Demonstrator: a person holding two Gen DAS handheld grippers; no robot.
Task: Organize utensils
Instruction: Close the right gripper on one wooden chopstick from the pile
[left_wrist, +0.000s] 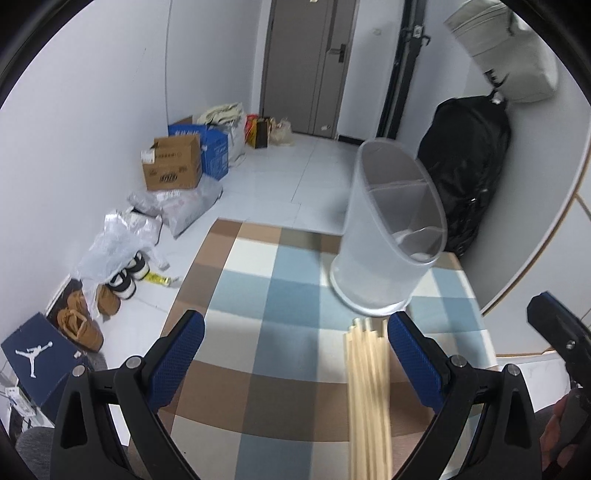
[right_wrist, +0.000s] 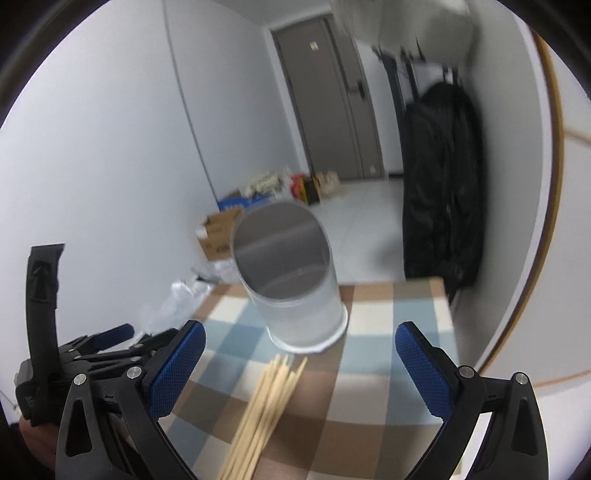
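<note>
Chopsticks (right_wrist: 266, 402) are lying loose between my spread, empty jaws; a careless pinch risks scattering them before the holder (right_wrist: 291, 273).

Two handheld grippers, matching build.
Left gripper (left_wrist: 295, 354) and right gripper (right_wrist: 300, 363): black plastic linkage arms with triangular cut-outs, silver pivot screws, blue cross-hatched finger pads (left_wrist: 177, 363). A black strap (right_wrist: 40, 295) rises from the left unit's body.

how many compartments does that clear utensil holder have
2. Inside the utensil holder, a divider splits it into a far compartment and a near compartment; the bottom is partly hidden.
</note>
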